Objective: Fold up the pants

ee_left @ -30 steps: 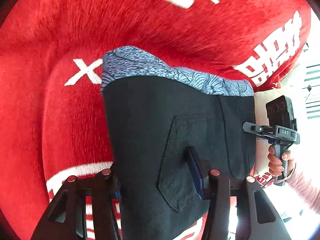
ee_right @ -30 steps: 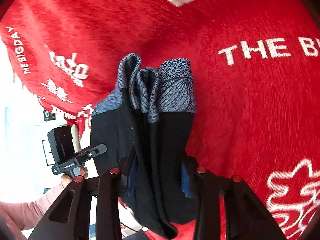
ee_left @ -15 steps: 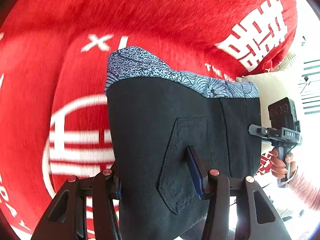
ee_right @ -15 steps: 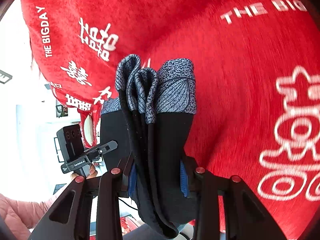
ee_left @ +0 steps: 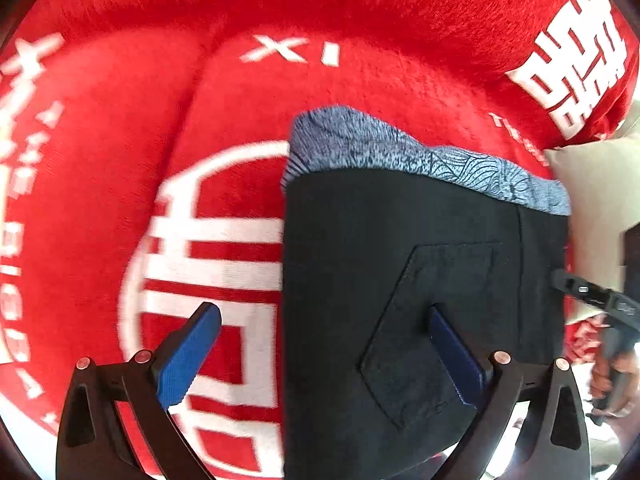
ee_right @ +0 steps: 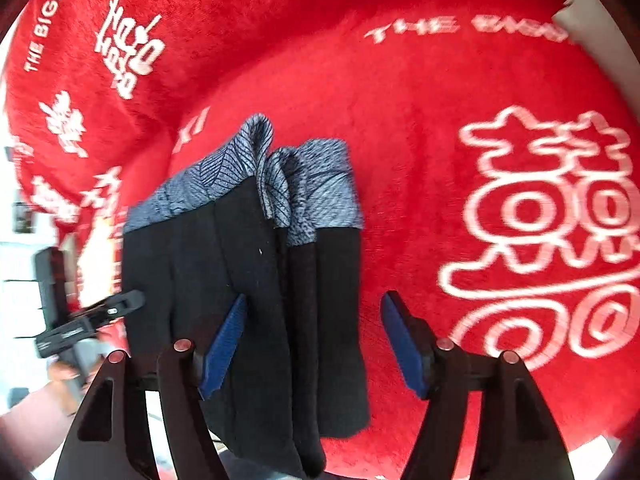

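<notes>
The folded black pants [ee_left: 360,280] have a blue-grey patterned band [ee_left: 400,152] at the far end and a back pocket facing the left wrist view. My left gripper [ee_left: 323,310] is opening, its jaws wide. Its left pad [ee_left: 188,356] stands clear of the cloth, and the right pad [ee_left: 456,356] lies beside the pocket. In the right wrist view the pants [ee_right: 260,280] show as stacked layers edge-on. My right gripper [ee_right: 315,297] is opening too. Its right pad [ee_right: 400,340] is off the cloth.
A red plush blanket [ee_left: 280,80] with white lettering lies under everything. A cream cushion [ee_left: 592,200] sits at its right edge. A hand [ee_right: 48,392] holds the left gripper's handle [ee_right: 80,320] at the left of the right wrist view.
Both pairs of jaws were pinched on the pants and have now spread apart off the cloth. Both views have slid across the blanket's white characters.
</notes>
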Demonstrator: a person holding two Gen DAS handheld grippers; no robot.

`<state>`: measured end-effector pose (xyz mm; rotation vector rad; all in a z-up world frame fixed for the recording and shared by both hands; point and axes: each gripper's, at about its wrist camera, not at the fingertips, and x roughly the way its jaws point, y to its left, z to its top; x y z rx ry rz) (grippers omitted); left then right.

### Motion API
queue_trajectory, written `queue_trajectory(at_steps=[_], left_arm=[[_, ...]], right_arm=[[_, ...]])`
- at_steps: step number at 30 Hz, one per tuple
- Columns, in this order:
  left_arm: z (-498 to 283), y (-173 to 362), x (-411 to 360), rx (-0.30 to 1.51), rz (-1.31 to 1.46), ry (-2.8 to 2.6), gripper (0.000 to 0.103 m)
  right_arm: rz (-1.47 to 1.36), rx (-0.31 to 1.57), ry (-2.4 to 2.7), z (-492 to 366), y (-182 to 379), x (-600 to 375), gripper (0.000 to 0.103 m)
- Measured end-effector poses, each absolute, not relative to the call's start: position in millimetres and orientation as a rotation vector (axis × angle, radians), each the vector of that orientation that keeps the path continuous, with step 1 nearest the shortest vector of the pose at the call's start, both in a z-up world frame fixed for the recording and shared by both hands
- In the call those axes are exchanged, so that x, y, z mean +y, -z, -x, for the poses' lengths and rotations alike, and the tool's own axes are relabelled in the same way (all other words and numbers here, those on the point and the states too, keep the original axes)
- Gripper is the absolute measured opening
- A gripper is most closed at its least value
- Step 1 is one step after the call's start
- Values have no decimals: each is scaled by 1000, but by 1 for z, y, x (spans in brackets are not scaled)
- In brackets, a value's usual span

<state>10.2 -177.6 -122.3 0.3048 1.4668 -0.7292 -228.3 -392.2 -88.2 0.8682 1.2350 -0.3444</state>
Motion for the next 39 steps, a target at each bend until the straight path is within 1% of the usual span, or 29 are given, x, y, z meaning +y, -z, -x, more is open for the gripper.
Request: queue_trajectory(at_steps=[2,5,6,7,9,12,14,15,22,30,39], left_arm=[[-6,109,-178,1403,-376,706,102],[2,90,-180,1365,-436,685,102],[7,85,-180,1363,-456,684,102],[9,81,-178,1360,-468,685,102],[19,71,-176,1348,-502,680,102],[31,57,-170,1350,-518,668,102],[40,49,-166,1340,-534,640,102],[45,47,-166,1338,-541,628,102],[62,27,-153,1354,-522,561,102],[75,3,-148,1330,-560,577,102],[80,-7,-139,1354,-569,595,102]], right_arm=[[-810,1262,440,228,75,-388,74],[-795,1273,496,232,55,-378,75],[-795,1269,507,234,47,-371,82],[-790,1271,516,236,41,-366,84],[-770,1263,535,237,25,-351,84],[-761,1252,550,234,10,-331,89],[-759,1247,560,237,3,-319,95],[-752,1247,570,237,1,-315,103],[-678,1281,605,238,-21,-286,103],[-645,1302,577,233,-44,-263,103],[-613,1324,598,228,-59,-245,103]])
